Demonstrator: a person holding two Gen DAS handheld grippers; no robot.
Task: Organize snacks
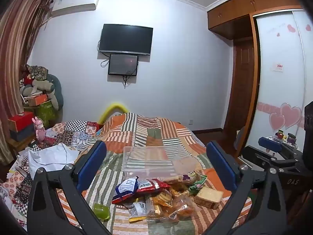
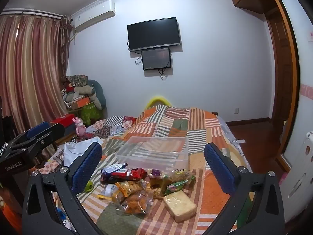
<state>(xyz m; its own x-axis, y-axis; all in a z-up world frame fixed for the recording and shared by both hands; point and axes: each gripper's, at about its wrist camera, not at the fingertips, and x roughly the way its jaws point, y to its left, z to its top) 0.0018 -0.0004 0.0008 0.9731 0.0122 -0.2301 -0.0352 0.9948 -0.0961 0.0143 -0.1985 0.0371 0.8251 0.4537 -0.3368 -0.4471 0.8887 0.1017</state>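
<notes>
Left wrist view is showing the snack pile (image 1: 166, 195) lying loose on the patchwork bedspread (image 1: 148, 131), just in front of a clear plastic bin (image 1: 154, 160) that is sitting open-topped on the bed. A red packet (image 1: 150, 185) and a blue-and-white pouch (image 1: 127, 185) are resting at the pile's far left edge, a wrapped pale cake block (image 1: 209, 196) is lying at its right, and a small green jelly cup (image 1: 101, 211) is sitting apart to the left. The left gripper (image 1: 156, 166) is hovering above the pile with its blue-padded fingers (image 1: 92, 164) spread wide, grasping nothing. Right wrist view is showing the right gripper (image 2: 153, 168) hanging over the same snacks, its fingers (image 2: 86, 168) likewise released and empty. Beyond the bed, a dark television (image 2: 153, 34) is hanging on the far wall, striped curtains (image 2: 29, 68) are covering the left side, and a wooden wardrobe (image 1: 244, 5) is standing at the right.
</notes>
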